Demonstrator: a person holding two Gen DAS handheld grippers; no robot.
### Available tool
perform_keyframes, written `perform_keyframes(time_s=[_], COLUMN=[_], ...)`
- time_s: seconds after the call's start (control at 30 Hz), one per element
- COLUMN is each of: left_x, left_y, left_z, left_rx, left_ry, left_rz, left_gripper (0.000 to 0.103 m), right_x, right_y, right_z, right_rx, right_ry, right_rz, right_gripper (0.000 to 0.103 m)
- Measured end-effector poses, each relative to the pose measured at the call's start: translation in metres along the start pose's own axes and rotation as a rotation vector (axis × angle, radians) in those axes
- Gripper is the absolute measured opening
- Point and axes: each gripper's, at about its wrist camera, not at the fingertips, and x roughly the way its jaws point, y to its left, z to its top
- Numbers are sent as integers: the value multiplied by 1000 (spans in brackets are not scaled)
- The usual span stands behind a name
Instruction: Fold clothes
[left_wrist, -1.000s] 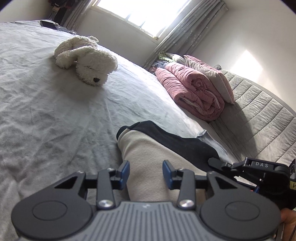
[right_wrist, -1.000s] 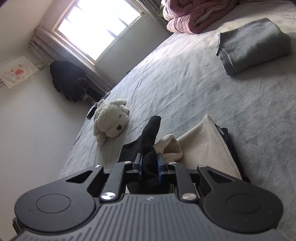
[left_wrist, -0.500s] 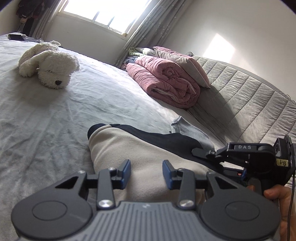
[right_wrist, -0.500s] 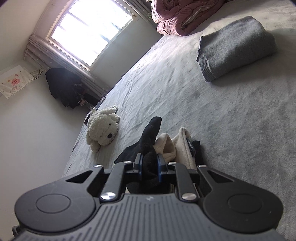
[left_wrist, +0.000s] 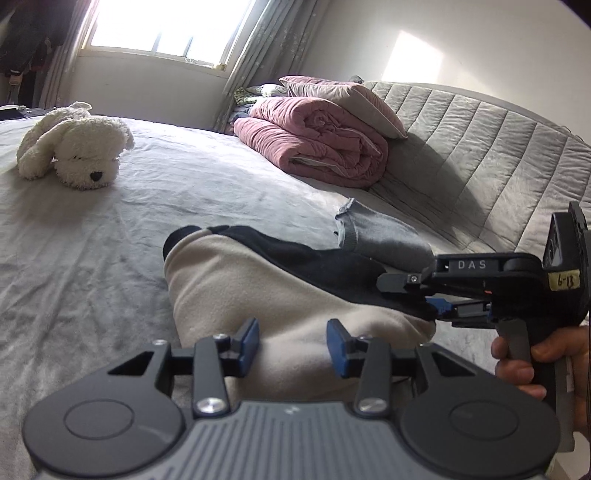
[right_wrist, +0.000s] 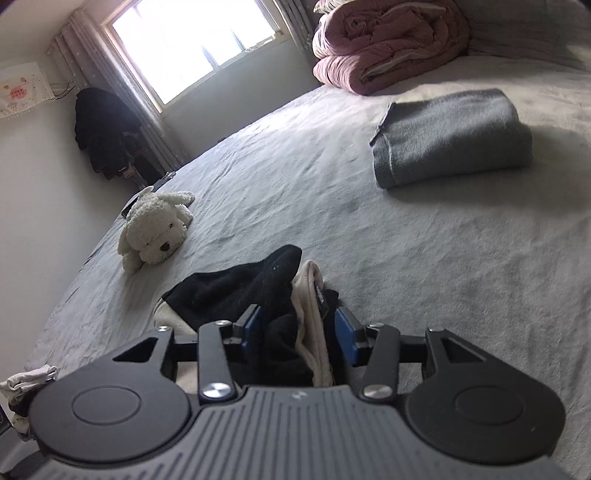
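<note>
Bed (left_wrist: 92, 229) | left tool (left_wrist: 291, 341) spread over cream-black garment (left_wrist: 258, 288) | right tool (right_wrist: 300, 332) opening, garment between pads

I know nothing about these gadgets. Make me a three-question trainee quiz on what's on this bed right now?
1. True or false: the folded grey sweater lies apart from the cream and black garment.
2. Which soft toy lies on the bed sheet? A) a brown bear B) a white plush dog C) a green frog
3. Fill in: cloth sits between the pads of the ____ gripper, whose jaws are opening.

Key:
1. True; in the right wrist view bare sheet separates them.
2. B.
3. Right; the right gripper has cloth between its pads, the left gripper stands open above the garment.
</note>
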Motion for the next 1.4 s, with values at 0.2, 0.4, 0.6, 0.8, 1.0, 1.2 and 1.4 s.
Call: perform_keyframes(time_s=[0.2, 0.4, 0.6, 0.8, 1.0, 1.2, 1.4], left_x=[-8, 0, 7, 10, 6, -5, 9], left_y=[-10, -21, -25, -27, -26, -20, -20], left_z=[5, -1, -18, -27, -20, 0, 0], left_rx=[52, 121, 191, 225, 207, 146, 148], left_ry=[-61, -18, 45, 62, 63, 14, 19], left_rz=[-5, -43, -54, -57, -62, -91, -106], left_gripper=[33, 31, 31, 31, 31, 35, 39], right_x=[-16, -25, -13, -4, -11, -25, -22], right_y=[22, 47, 48, 49, 50, 44, 42], right_z=[-2, -22, -47, -69, -71, -49, -28], right_rx=[-165, -370, -499, -607, -613, -483, -423], right_ry=[-84, -118, -27, 3, -36, -74, -150], right_rz=[-4, 11, -25, -85, -78, -5, 29], right_gripper=[21, 21, 19, 13, 16, 35, 38])
